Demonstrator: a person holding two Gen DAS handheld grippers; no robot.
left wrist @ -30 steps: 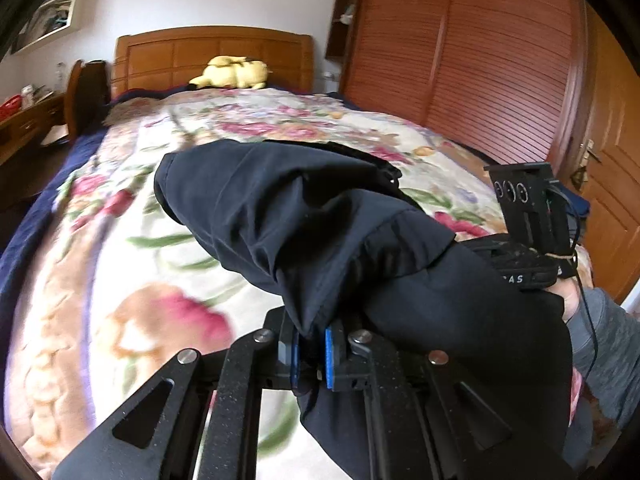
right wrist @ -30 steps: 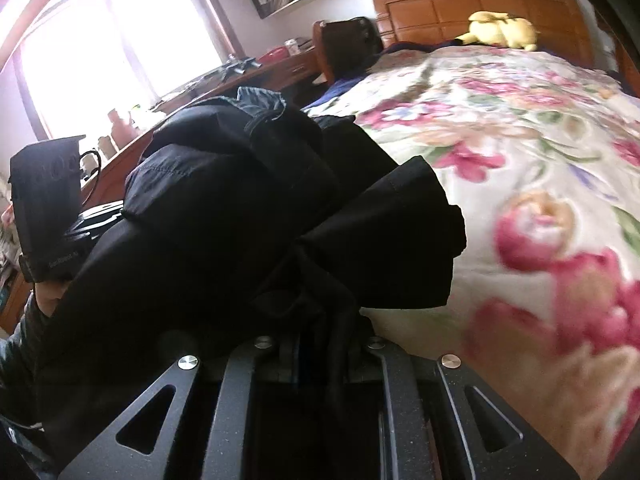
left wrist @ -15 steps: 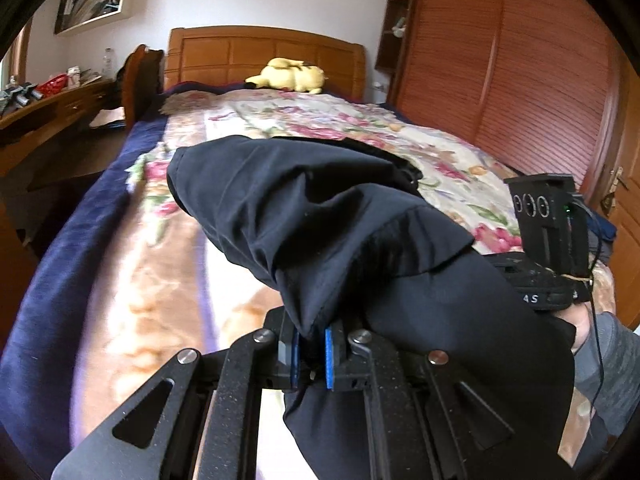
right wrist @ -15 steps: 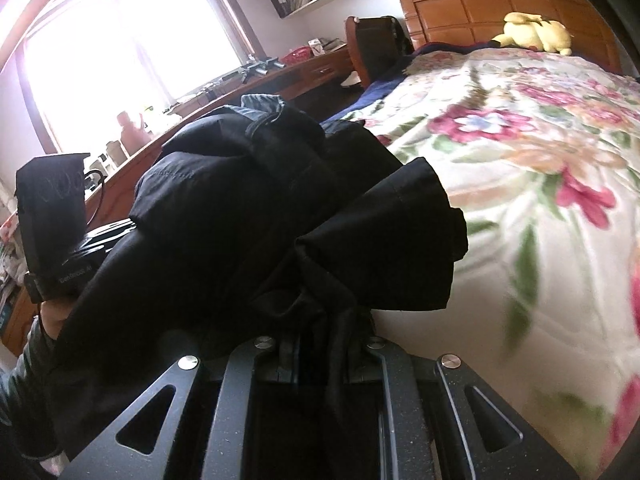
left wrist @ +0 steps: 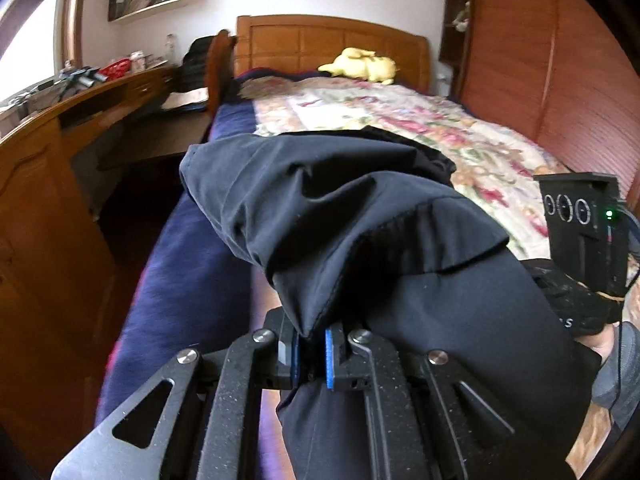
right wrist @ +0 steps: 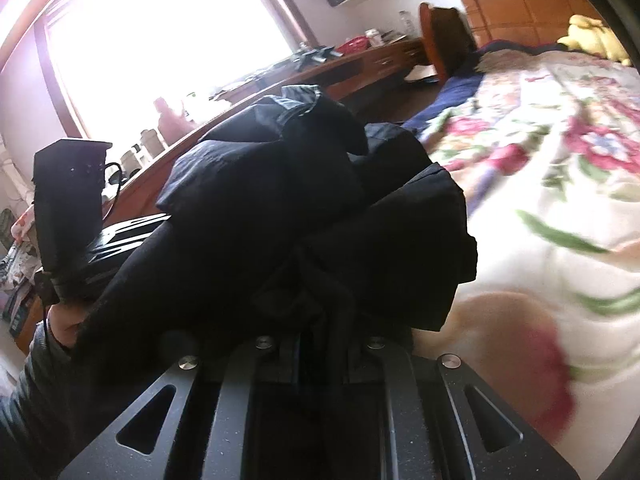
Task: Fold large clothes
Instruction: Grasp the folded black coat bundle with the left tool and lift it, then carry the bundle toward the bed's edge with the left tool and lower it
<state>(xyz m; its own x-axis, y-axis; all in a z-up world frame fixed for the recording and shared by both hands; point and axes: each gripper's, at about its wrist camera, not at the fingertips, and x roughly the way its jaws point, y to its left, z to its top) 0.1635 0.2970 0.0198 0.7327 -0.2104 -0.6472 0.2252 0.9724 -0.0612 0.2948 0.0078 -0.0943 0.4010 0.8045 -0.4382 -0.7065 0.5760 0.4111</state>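
A large dark navy garment (left wrist: 360,232) is bunched and folded over itself, held in the air above the bed. My left gripper (left wrist: 312,354) is shut on a folded edge of it between the blue pads. My right gripper (right wrist: 320,344) is shut on another gathered part of the same garment (right wrist: 320,208), which covers its fingertips. Each gripper shows in the other's view: the right one at the right (left wrist: 580,224), the left one at the left (right wrist: 68,200).
A bed with a floral blanket (left wrist: 460,132) and blue sheet (left wrist: 192,272) lies below. A wooden headboard (left wrist: 332,44) with a yellow plush toy (left wrist: 360,64) is at the far end. A wooden desk (left wrist: 60,120) stands on the left, a wooden wardrobe (left wrist: 560,60) on the right.
Both grippers, still shut on the garment, have swung to the left, from over the middle of the bed to its left edge; the desk and window now show more.
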